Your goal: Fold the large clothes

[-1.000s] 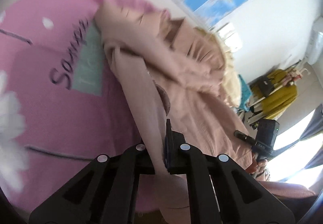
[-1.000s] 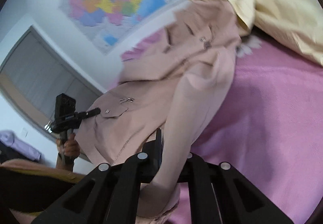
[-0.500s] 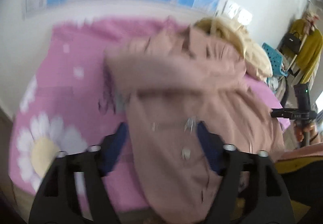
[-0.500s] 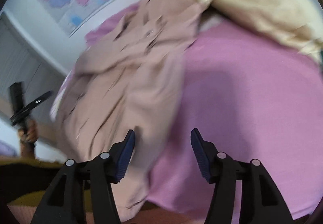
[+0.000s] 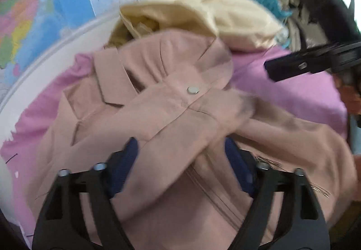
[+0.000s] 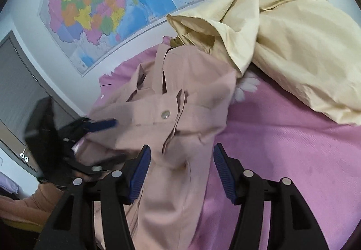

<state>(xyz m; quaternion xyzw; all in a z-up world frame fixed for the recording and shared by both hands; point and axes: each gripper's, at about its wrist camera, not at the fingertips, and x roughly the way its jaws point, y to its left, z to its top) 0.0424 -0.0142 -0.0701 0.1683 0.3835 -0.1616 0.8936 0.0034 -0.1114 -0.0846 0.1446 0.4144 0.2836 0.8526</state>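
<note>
Both released: left gripper [image 5: 180, 155] and right gripper [image 6: 180, 159] spread wide over dusty-pink jacket [image 5: 171, 114], center frame, on pink bedspread [image 6: 282, 148].

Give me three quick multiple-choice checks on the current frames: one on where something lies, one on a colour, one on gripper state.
1. Where does the cream garment lie relative to the pink jacket?
A. beyond it, toward the wall
B. under it
C. on the floor

2. What colour is the bed cover?
A. blue
B. pink
C. grey

3. What state is the left gripper in?
A. shut on a sleeve
B. open over the jacket
C. out of view

Answers: 1 A, it is heaped by the wall map. 2 B, pink shows all around the jacket. 3 B, its jaws stand wide apart; the right gripper likewise.
</note>
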